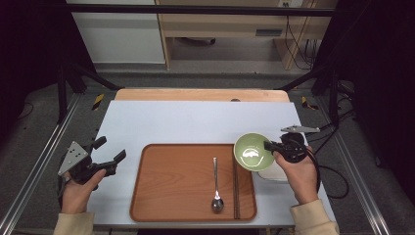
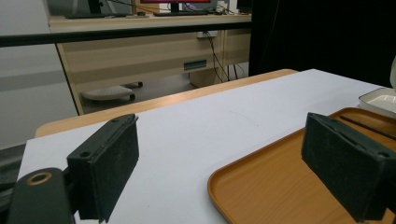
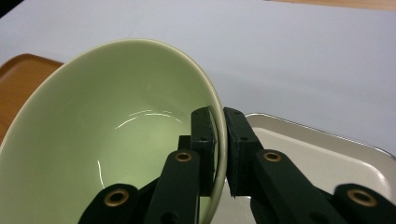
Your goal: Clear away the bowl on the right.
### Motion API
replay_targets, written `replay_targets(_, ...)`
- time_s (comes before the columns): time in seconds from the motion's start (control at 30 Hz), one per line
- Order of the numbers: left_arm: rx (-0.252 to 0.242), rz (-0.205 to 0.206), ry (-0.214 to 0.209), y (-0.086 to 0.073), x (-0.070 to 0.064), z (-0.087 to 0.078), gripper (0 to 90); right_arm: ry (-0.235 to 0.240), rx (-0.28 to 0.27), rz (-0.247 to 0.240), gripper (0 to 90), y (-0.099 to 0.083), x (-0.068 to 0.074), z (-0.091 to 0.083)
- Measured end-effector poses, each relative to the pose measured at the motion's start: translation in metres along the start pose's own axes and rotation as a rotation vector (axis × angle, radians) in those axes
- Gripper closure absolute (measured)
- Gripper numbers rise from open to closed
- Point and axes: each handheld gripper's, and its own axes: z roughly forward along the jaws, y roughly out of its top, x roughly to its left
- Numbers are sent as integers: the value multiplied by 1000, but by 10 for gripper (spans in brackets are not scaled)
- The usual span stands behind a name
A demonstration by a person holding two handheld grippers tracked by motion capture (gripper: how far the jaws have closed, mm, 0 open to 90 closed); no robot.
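Note:
A pale green bowl (image 1: 252,152) hangs tilted over the right edge of the brown tray (image 1: 166,191), lifted off the table. My right gripper (image 1: 270,146) is shut on its rim; the right gripper view has one jaw inside the bowl (image 3: 107,140) and one outside, gripper (image 3: 222,149). On the tray lie a metal spoon (image 1: 216,188) and dark chopsticks (image 1: 235,183). My left gripper (image 1: 110,152) stands open left of the tray with nothing in it; in the left gripper view the gripper (image 2: 224,172) frames the tray's corner (image 2: 261,191).
A white rectangular dish (image 1: 274,174) sits under the bowl beside the tray, dish (image 3: 327,154) just behind my right jaws, dish (image 2: 380,99) at the far right. A white mat (image 1: 195,120) covers the wooden table, bare toward the back. Black frame posts flank the table.

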Motion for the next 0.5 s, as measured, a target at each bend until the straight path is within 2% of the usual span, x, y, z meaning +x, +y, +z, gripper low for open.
replay_targets(0.5,-5,-3,4,-1,2,-1,104,73,31,-36,837,7,33,27)
